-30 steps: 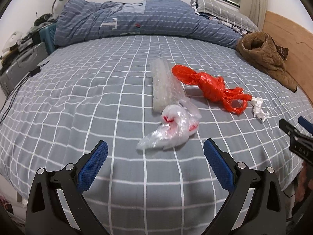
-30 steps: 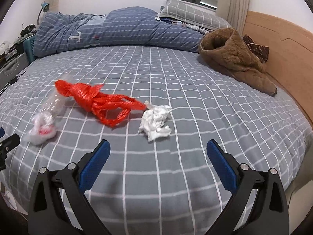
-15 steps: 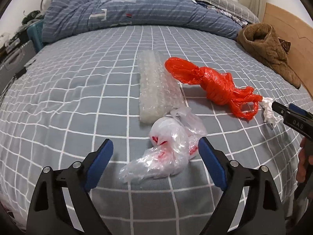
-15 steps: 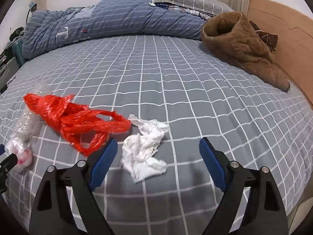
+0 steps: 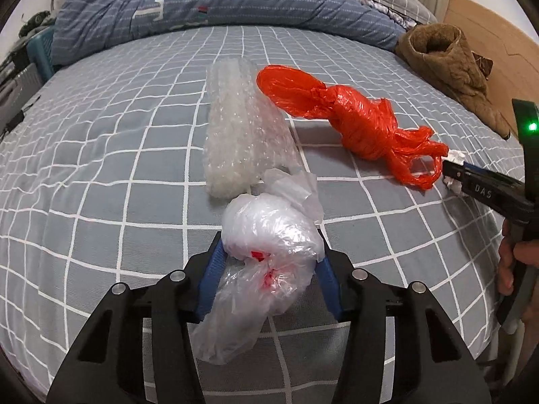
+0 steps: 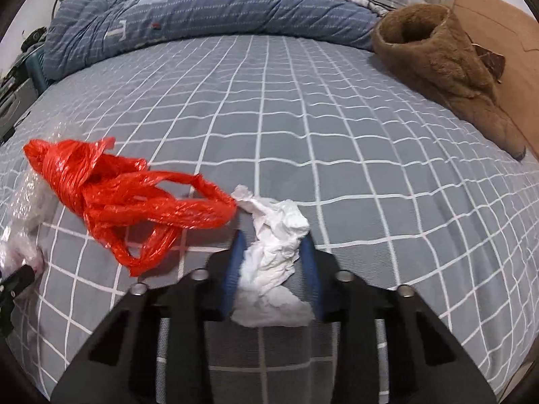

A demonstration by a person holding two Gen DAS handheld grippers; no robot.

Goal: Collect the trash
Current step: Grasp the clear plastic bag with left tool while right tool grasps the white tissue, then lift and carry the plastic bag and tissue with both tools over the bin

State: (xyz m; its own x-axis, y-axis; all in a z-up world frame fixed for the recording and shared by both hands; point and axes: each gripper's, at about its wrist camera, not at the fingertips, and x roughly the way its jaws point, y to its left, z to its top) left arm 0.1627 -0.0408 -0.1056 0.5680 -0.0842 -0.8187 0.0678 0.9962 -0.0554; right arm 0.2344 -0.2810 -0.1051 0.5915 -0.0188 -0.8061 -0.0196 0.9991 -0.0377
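Note:
A crumpled clear plastic bag (image 5: 269, 256) with red bits inside lies on the grey checked bed sheet (image 5: 101, 168). My left gripper (image 5: 269, 245) is closing on it, and its blue pads press the bag from both sides. My right gripper (image 6: 271, 245) is closing on a crumpled white tissue (image 6: 273, 259), which is squeezed between its pads. Just left of the tissue lies a twisted red plastic bag (image 6: 118, 195), touching it. In the left wrist view, a roll of bubble wrap (image 5: 242, 134) lies beyond the clear bag, beside the red plastic bag (image 5: 353, 128).
A brown fleece jacket (image 6: 438, 60) lies at the right by the wooden headboard (image 5: 505, 33). A blue striped duvet (image 5: 202, 3) is heaped along the far side. A hand (image 5: 508, 262) holds the right gripper at the bed's right edge.
Both grippers came forward and down over the bed. The left jaws narrowed around the clear bag and the right jaws around the white tissue. Both were wide open before.

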